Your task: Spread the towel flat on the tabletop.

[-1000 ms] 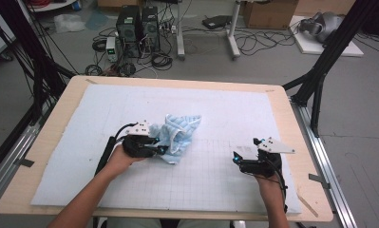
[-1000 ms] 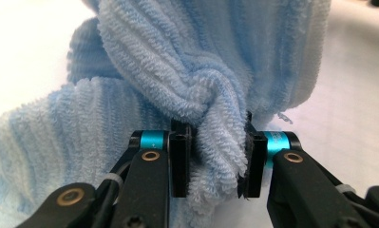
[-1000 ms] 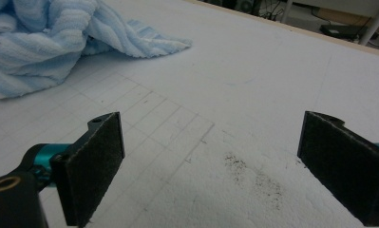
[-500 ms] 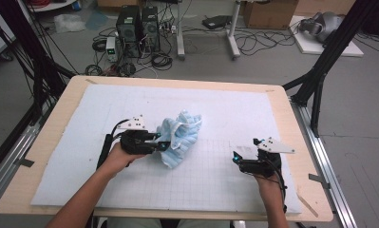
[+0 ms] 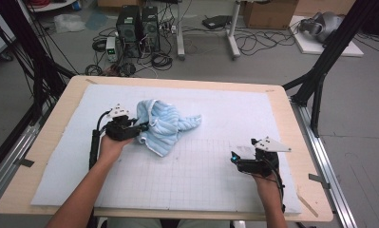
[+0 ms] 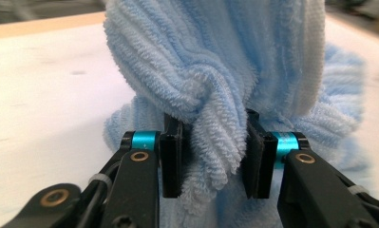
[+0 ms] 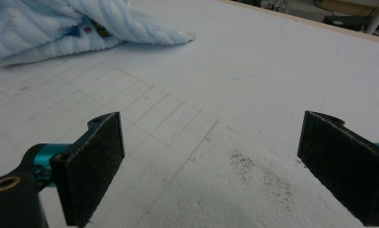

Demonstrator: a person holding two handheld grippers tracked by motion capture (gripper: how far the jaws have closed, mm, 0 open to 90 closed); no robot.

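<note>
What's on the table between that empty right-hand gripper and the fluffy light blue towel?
Nothing: between the right gripper and the light blue towel lies only bare white gridded mat, seen in the high view and the right gripper view.

The high view looks forward and down from above the person's edge of the table (image 5: pixel 291 142), taking in the whole white foam mat (image 5: pixel 225 118) and the floor beyond. The left gripper view sits low, looking level along the left gripper (image 6: pixel 211 152), very close to the light blue towel (image 6: pixel 215 61), with the mat and the table's far edge blurred behind. The right gripper view looks low across the gridded mat (image 7: pixel 253 71) past the right gripper (image 7: pixel 211 166), and it shares with the other two the towel (image 7: pixel 49 23), seen far off at its upper left.
</note>
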